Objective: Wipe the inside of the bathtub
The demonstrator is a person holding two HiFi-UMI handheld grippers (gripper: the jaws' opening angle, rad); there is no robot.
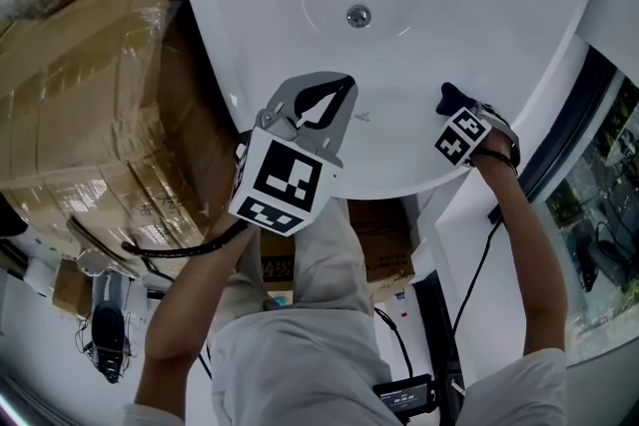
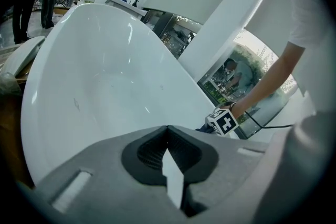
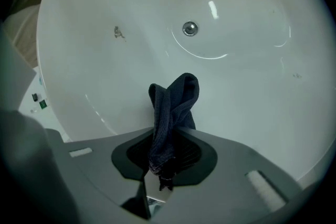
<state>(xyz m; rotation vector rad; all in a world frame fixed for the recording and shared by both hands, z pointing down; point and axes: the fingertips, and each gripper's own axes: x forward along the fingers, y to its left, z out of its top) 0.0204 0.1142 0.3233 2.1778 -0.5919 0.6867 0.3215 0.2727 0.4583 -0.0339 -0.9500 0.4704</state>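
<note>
Cloth (image 3: 172, 107) between clenched right tongs (image 3: 164, 162), over bathtub (image 3: 247, 97) (left tongs (image 2: 167, 136) clenched, empty)

The left tool (image 1: 321, 107) is held forward on a bent left arm (image 1: 185, 309), its jaws pressed together with nothing between them. The right tool (image 1: 457, 115) is carried on an outstretched right arm (image 1: 524, 234), its jaws clamped on a dark cloth (image 3: 173, 105).

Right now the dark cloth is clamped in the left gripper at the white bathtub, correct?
No, not the left. The dark cloth is clamped in the right gripper at the white bathtub, as the right gripper view shows. The left gripper is shut on nothing.
</note>
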